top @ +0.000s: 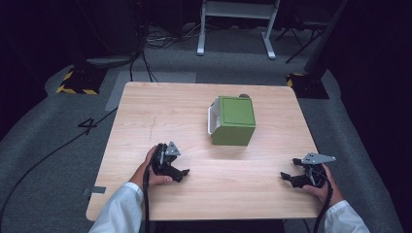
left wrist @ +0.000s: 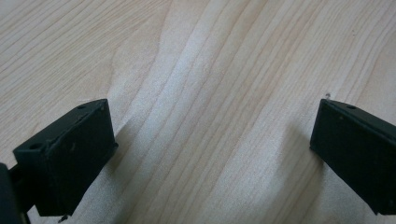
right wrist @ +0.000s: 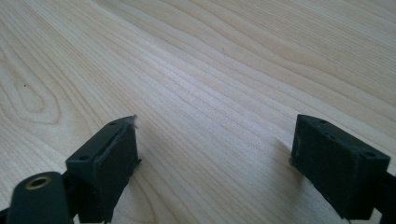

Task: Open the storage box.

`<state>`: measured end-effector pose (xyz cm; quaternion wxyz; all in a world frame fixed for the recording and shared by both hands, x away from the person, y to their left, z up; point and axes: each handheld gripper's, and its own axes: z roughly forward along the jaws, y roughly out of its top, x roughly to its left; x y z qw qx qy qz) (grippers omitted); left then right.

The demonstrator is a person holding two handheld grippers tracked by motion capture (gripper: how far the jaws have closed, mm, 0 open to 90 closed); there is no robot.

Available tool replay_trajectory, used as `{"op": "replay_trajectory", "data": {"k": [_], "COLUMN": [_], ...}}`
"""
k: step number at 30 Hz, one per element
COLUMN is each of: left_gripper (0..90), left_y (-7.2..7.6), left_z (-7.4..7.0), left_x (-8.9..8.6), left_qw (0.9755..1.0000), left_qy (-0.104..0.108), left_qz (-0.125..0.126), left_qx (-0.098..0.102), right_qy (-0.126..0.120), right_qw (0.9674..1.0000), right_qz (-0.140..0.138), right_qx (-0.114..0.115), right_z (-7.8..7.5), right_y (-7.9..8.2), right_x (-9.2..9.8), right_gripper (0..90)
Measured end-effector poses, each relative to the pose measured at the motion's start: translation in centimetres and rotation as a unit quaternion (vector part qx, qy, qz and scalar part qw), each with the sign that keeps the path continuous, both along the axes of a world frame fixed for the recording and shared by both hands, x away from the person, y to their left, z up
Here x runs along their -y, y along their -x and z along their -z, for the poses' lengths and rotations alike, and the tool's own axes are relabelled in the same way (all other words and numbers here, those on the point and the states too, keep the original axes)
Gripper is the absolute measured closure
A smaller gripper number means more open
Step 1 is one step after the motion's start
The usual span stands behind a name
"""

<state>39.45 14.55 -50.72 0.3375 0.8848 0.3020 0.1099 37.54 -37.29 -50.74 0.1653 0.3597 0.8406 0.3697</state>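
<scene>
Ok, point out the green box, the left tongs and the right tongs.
green box (top: 235, 112), high view, its top face.
left tongs (top: 180, 173), high view, between the tips.
right tongs (top: 288, 178), high view, between the tips.

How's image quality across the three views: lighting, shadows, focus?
High view: table evenly lit, surroundings nearly black, green box sharp with a faint shadow at its base. Left gripper view: bright sheen on the wood between the open jaws, grain soft. Right gripper view: similar soft glare, near jaws slightly blurred.
</scene>
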Motion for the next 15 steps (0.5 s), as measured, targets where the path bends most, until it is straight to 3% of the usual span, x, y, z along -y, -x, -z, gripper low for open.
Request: {"op": "replay_trajectory", "data": {"k": [5, 13, 15], "left_gripper": [0.2, 1.7, 9.7], "left_y": [-0.11, -0.38, -0.39], "left_z": [0.01, -0.15, -0.37], "left_x": [0.28, 0.25, 0.19], "left_qw": [1.0000, 1.0000, 1.0000], "left_qy": [0.001, -0.005, -0.005], "left_qz": [-0.008, 0.003, -0.001], "left_qx": [-0.001, -0.001, -0.001], "right_qy": [0.000, 0.000, 0.000], "right_qw": [1.0000, 1.0000, 1.0000], "right_qz": [0.001, 0.001, 0.001], "right_qx": [0.001, 0.001, 0.001], "right_z": [0.01, 0.00, 0.00], "right_y": [0.04, 0.04, 0.04], "right_x": [0.02, 0.02, 0.02], "right_gripper": [14.5, 14.5, 14.5]}}
